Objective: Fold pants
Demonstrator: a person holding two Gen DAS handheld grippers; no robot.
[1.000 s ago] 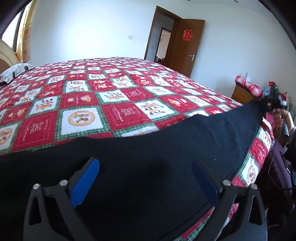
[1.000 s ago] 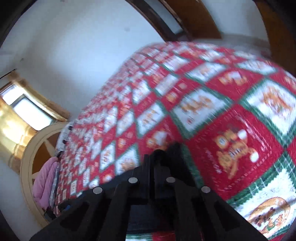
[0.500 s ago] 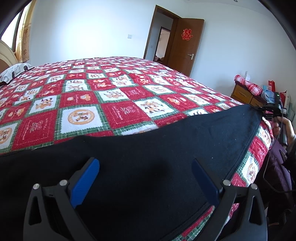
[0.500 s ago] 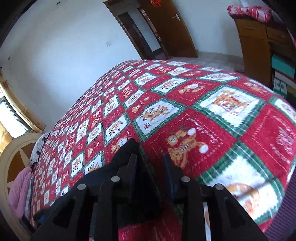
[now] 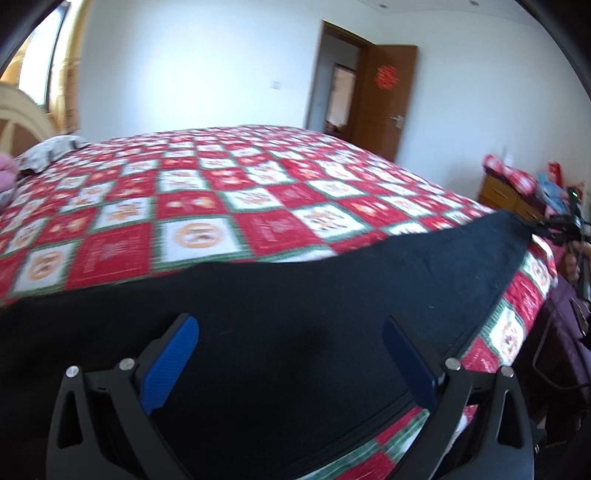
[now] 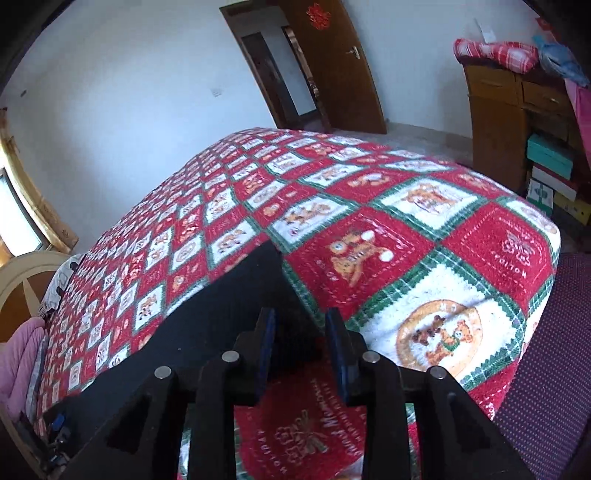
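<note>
Black pants lie flat along the bed's near edge. My left claw hovers spread; my right claw, just parted, straddles their corner at 12 o'clock, risking a snag.

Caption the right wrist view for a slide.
Right gripper, jaws parted, at the end of black pants laid flat on a red checked bedspread.

Pants: plain black. Bedspread: red and white squares with orange bear motifs, green plaid borders. Left tongs: black frame, blue pads. Door: dark brown, red paper ornament. Walls: white. Cabinet: orange-brown wood, red checked bundle on top. Pillow: grey-white.
</note>
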